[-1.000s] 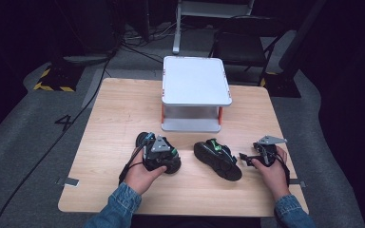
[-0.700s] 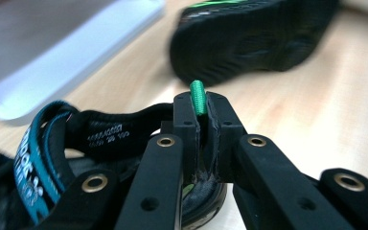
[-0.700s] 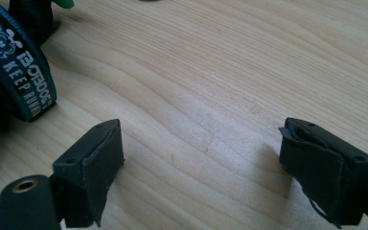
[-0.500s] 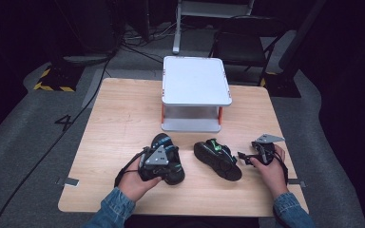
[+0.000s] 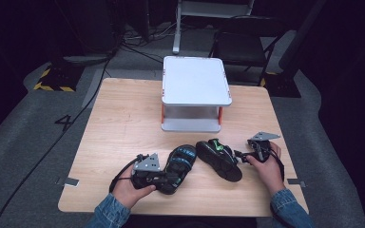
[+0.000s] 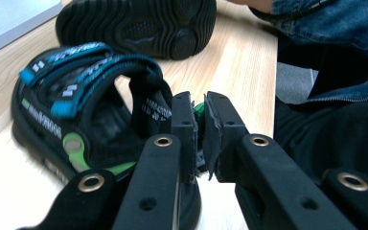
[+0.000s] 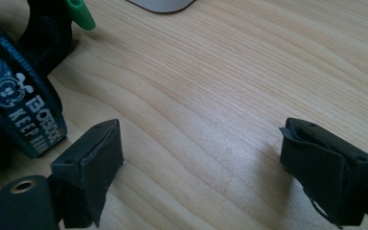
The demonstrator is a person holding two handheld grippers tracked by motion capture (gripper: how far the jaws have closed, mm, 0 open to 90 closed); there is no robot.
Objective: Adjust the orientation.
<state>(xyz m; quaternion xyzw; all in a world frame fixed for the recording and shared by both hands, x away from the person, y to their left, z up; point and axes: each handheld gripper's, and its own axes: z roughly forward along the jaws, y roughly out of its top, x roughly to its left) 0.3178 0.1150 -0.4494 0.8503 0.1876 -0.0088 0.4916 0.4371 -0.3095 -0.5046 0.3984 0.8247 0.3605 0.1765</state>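
Now left tongs [image 6: 199, 139] pinch sandal [image 6: 84, 110] heel strap, hand low; right tongs [image 7: 211, 177] agape, empty.

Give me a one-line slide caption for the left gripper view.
Left claw shut on the heel strap of a black sandal with blue straps, its overturned mate behind on the wooden table.
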